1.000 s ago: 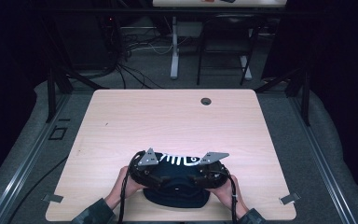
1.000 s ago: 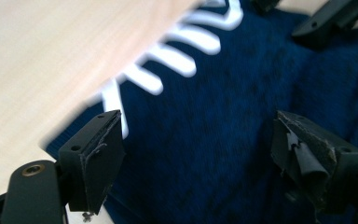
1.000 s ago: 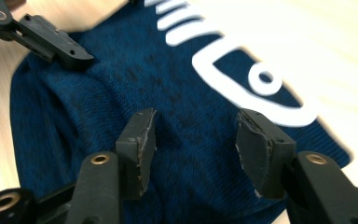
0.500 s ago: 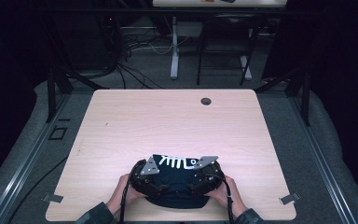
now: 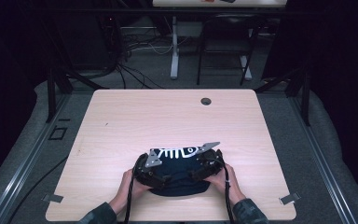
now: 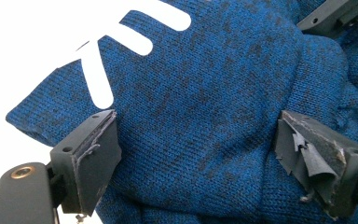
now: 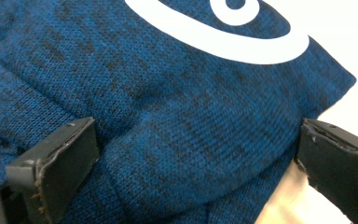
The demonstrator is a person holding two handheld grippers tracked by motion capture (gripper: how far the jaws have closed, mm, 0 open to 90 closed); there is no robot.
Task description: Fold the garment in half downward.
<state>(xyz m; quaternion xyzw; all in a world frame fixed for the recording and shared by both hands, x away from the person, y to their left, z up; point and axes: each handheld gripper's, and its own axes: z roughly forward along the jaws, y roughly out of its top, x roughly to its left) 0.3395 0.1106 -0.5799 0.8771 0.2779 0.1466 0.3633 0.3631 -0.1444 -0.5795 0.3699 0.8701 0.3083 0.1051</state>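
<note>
From the high view, a dark blue knitted garment [image 5: 179, 173] with a white fish-bone print lies bunched near the desk's [image 5: 121, 116] front edge, about midway between its two front corners, with the rest of the wooden top bare as far as the cable hole [image 5: 206, 101] by the back edge. The person's two hands come in from the front, the left gripper [image 5: 154, 171] and the right gripper [image 5: 204, 169] set on either side of the bundle and angled in toward each other. In the left gripper view the jaws stand wide apart with a rounded fold of the blue knit [image 6: 205, 116] bulging between them, the pads beside the cloth rather than pinched on it. In the right gripper view it is much the same — jaws spread wide, a hump of the fabric [image 7: 182, 126] between them, the white print running toward the cloth's edge and pale desk beyond. It looks to me like the gathering or folding step, both tools poised to take a bite. The next move, I'd judge, calls for closing both jaws on a good thickness of knit — evenly, so the bundle doesn't slew toward one side.
</note>
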